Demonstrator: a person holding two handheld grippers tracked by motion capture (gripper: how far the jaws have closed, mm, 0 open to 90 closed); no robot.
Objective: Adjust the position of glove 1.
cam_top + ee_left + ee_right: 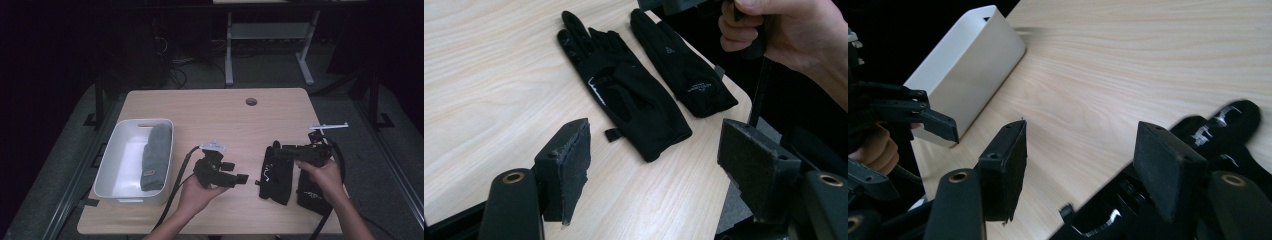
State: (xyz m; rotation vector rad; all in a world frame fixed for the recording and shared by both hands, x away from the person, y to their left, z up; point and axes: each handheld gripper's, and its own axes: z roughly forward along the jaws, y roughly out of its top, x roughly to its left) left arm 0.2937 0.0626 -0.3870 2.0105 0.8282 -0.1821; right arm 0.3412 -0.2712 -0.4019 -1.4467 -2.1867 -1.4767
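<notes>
The left gripper [239, 178] stood with its jaws apart and nothing between the pads, aimed across the table [210, 112] at 2 black gloves. The right gripper [276, 148] was likewise released, its jaws spread above the near glove [624, 90] and, as far as the blurred right gripper view told, not pressing it. That glove lay flat, palm up, with the far glove [684, 70] just beside it at the table's edge. Well apart sat a white bin [112, 165] holding a grey cloth [155, 155].
</notes>
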